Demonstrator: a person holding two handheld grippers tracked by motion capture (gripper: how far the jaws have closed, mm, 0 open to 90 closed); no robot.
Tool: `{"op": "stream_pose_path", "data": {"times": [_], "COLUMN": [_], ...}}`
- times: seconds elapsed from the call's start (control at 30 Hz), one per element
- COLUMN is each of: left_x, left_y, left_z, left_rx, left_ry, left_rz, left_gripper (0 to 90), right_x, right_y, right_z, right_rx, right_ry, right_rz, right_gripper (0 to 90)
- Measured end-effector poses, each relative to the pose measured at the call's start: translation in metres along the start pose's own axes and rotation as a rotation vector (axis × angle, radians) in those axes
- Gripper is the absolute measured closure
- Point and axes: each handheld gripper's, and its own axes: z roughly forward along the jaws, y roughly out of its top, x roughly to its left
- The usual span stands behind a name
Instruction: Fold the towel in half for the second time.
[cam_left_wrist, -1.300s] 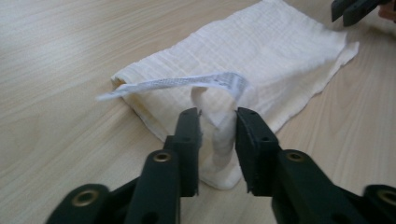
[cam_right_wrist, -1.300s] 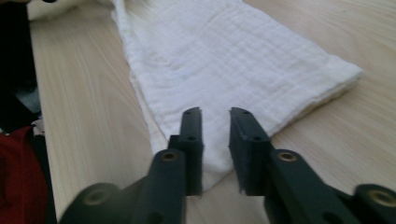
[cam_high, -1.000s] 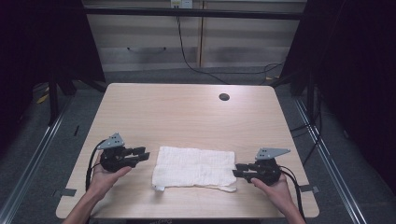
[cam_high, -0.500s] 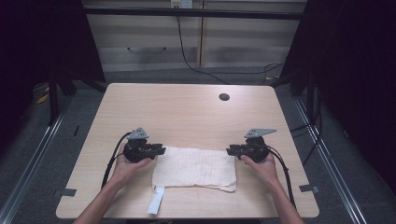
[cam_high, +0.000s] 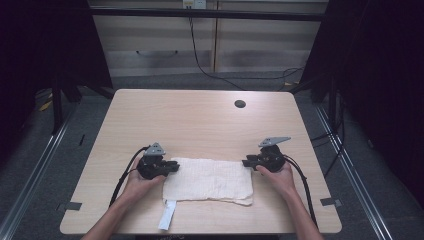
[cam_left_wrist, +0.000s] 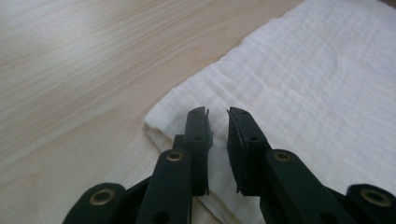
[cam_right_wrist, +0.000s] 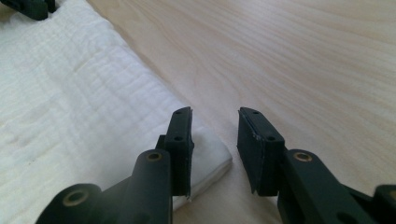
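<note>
A folded white cloth (cam_high: 209, 180) lies flat on the near half of the table (cam_high: 200, 120), its long axis running left to right — short ends toward each hand. The left gripper (cam_left_wrist: 217, 116) sits over the far-left corner, jaws narrowly parted, gripping nothing. The right gripper (cam_right_wrist: 214, 122) straddles the far-right corner, jaws spread wide.
</note>
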Motion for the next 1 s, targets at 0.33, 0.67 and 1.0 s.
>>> {"op": "stream_pose_path", "data": {"times": [0.33, 0.67, 1.0], "left_x": [0.002, 0.0, -0.005], "left_y": [-0.002, -0.003, -0.008], "left_z": [-0.002, -0.003, -0.016], "left_rx": [-0.003, 0.0, 0.049], "left_ry": [-0.004, 0.012, -0.009], "left_rz": [-0.006, 0.002, 0.005], "left_gripper": [78.5, 78.4, 75.6], "right_x": [0.004, 0.003, 0.002], "right_y": [-0.003, -0.004, -0.003], "right_z": [0.001, 0.0, -0.004], "right_rx": [0.024, 0.034, -0.034], "right_ry": [0.008, 0.048, 0.049], "right_rz": [-0.027, -0.021, 0.011], "right_gripper": [69.1, 85.8, 87.8]}}
